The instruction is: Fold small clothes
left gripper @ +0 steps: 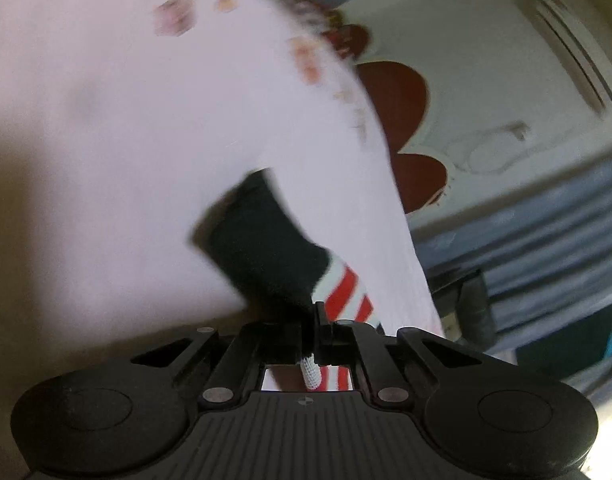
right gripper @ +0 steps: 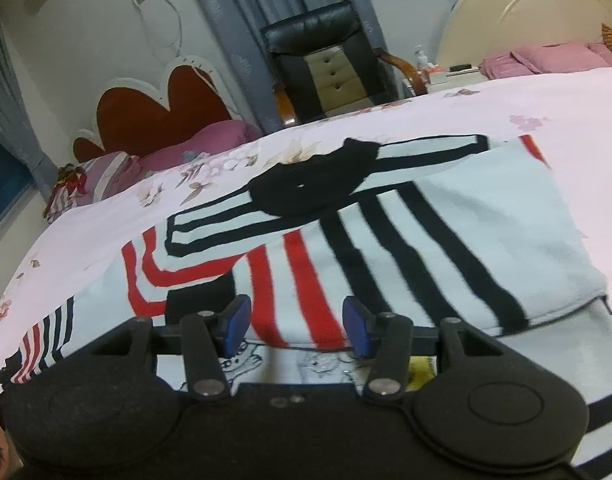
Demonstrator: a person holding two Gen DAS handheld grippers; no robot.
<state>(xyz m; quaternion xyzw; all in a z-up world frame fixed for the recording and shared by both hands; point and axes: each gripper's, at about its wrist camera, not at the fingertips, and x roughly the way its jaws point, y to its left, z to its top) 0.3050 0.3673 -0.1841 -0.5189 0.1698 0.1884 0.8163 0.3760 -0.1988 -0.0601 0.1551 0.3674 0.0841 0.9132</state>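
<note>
A white knit sweater [right gripper: 445, 216] with black and red stripes and a black collar [right gripper: 317, 184] lies partly folded on the pink floral bedspread [right gripper: 565, 104]. My right gripper [right gripper: 296, 322] is open just above the sweater's near striped part, blue pads [right gripper: 236, 322] apart, holding nothing. My left gripper [left gripper: 315, 320] is shut on a black and red-white striped part of the sweater [left gripper: 341, 288], lifted over the bedspread [left gripper: 106, 140]. That view is blurred.
A red heart-shaped headboard [right gripper: 158, 116] and pink pillows [right gripper: 210, 140] are at the far left. A black chair [right gripper: 325, 60] stands beyond the bed, by grey curtains [right gripper: 234, 12]. A cream headboard [right gripper: 537, 12] is at the far right. A printed garment [right gripper: 325, 364] lies under the right gripper.
</note>
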